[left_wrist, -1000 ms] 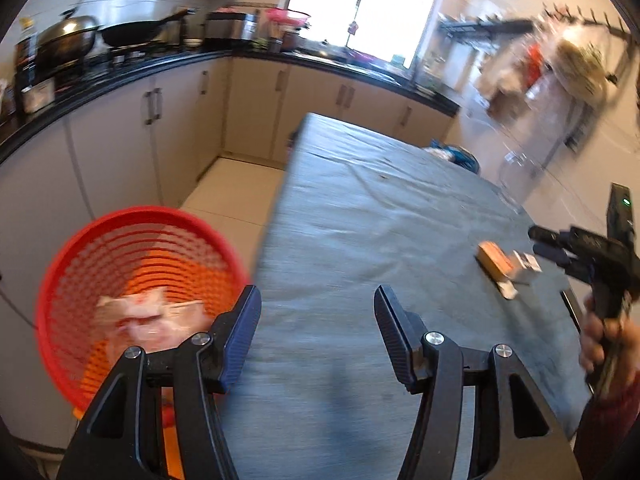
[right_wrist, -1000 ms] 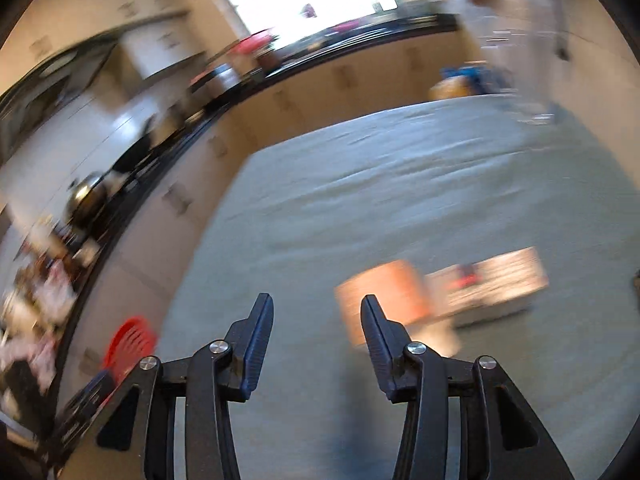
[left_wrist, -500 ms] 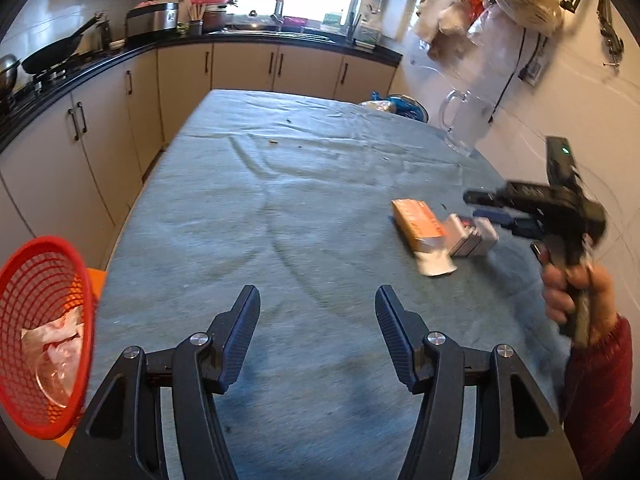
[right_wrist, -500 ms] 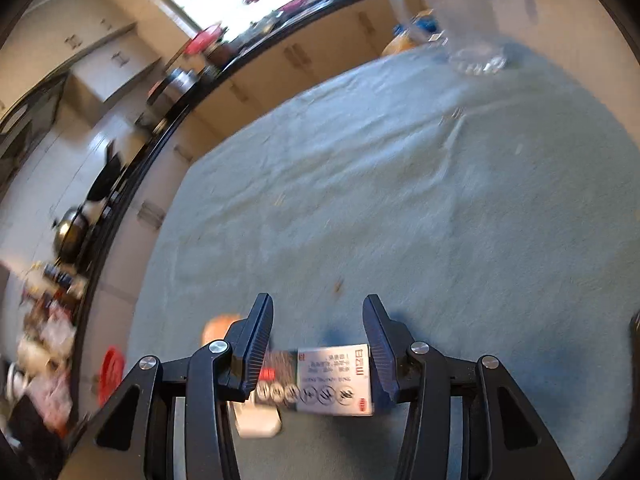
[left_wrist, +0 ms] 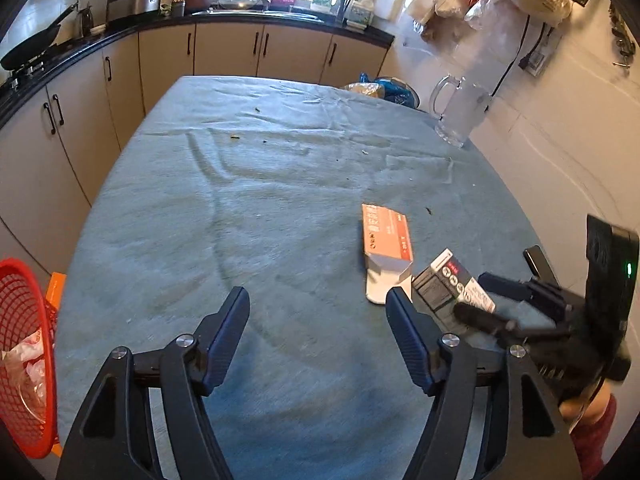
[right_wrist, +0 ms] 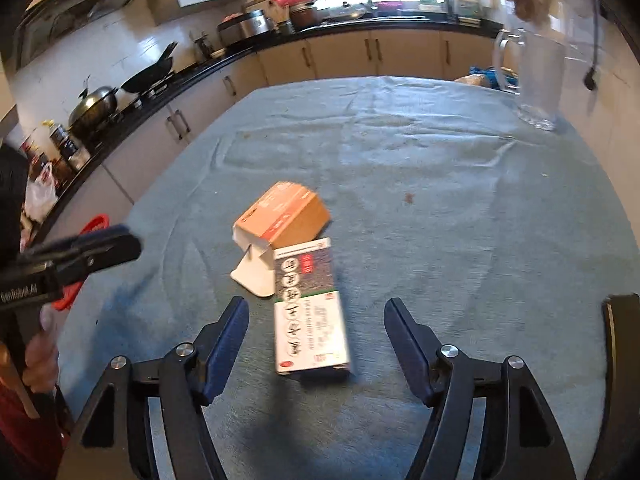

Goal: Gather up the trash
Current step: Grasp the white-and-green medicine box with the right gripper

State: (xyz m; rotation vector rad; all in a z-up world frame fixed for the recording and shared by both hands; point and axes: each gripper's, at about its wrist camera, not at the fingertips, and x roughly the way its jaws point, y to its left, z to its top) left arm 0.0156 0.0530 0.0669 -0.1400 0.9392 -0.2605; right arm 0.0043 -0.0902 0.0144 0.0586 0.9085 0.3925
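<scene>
An orange carton (left_wrist: 386,238) (right_wrist: 284,212) with an open white flap lies on the blue-grey tablecloth (left_wrist: 260,220). A white-and-dark printed box (right_wrist: 308,308) (left_wrist: 452,286) lies against it. My right gripper (right_wrist: 316,304) hangs low over the printed box. Its jaws are opening, with the box between them and the pads clear of it. My left gripper (left_wrist: 318,294) is over bare cloth to the left of the cartons. Its jaws are also opening, with nothing between them. A red mesh basket (left_wrist: 24,360) (right_wrist: 94,226) holding crumpled plastic stands beside the table's left edge.
A clear glass pitcher (left_wrist: 460,114) (right_wrist: 536,80) stands at the table's far right corner. A blue bag (left_wrist: 394,88) lies beyond the far edge. Small crumbs dot the cloth. Cabinets and a black counter with a wok (right_wrist: 150,74) run along the left and back.
The left wrist view swung from the red basket to the table and cartons. The right gripper turned and came down over the printed box. Both pairs of jaws spread wider.
</scene>
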